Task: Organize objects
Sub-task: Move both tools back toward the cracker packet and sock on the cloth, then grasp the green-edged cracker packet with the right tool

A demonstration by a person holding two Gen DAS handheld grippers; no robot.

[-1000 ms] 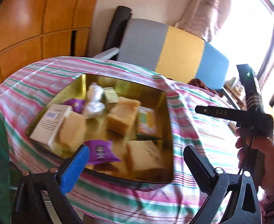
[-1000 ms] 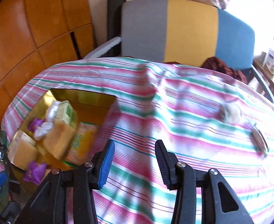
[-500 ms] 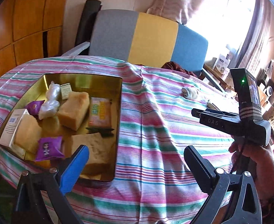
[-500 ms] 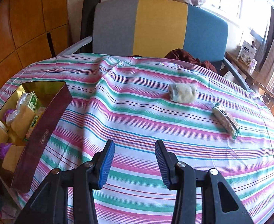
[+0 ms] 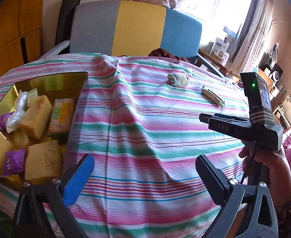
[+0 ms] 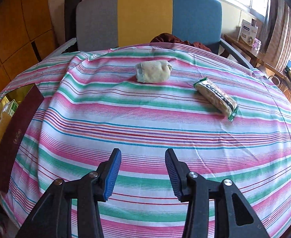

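Observation:
A gold tin (image 5: pixel 46 80) with maroon outer walls (image 6: pixel 16 130) sits at the table's left, holding several wrapped snacks and pale cake blocks. Farther back on the striped cloth lie a pale wrapped roll (image 6: pixel 153 71) (image 5: pixel 178 79) and, to its right, a long snack bar (image 6: pixel 216 98) (image 5: pixel 212 96). My left gripper (image 5: pixel 143 159) hovers wide open over the cloth just right of the tin, empty. My right gripper (image 6: pixel 143 152) hangs above the cloth well short of the roll and the bar. Its jaws are opening with nothing between them. It shows side-on in the left wrist view (image 5: pixel 205 118), held by a hand (image 5: pixel 268 164).
A chair with a grey, yellow and blue back (image 6: pixel 145 13) stands behind the table, dark red cloth (image 6: pixel 171 38) on its seat. Wood panelling (image 6: pixel 16 29) lines the left wall. A side table with boxes (image 6: pixel 248 31) stands under the window at right.
Both views have swung right, from over the tin to the middle of the cloth. The roll and the bar have come into view and grown nearer. The right jaws stand a little wider.

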